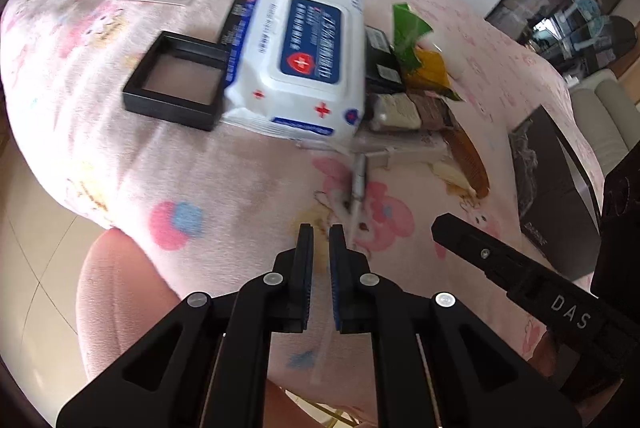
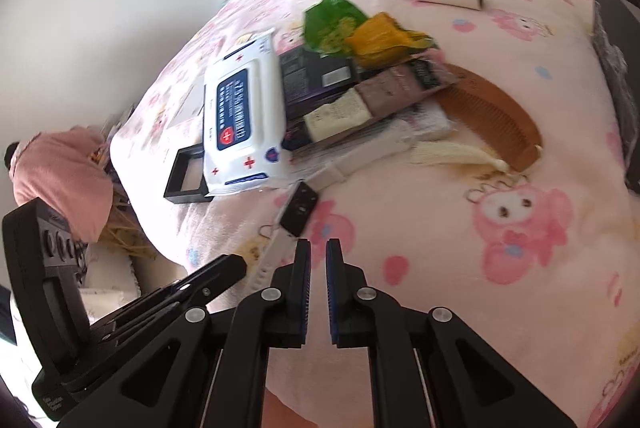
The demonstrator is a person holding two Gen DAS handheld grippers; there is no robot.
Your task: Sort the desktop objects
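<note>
Left tongs (image 1: 321,228): narrow, empty, above the pink cloth.
Right tongs (image 2: 318,242): narrow, empty.
Next pick: probably the pen (image 1: 357,182); spread wide first, straddle its barrel.
Risk: nudging the wipes pack (image 1: 298,56).

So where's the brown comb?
The comb lies flat on the pink blanket, right of the pile in the right wrist view, beside a cream tassel and the brown packet.

Both wrist views look steeply down, sharing the wipes pack (image 1: 300,56).
</note>
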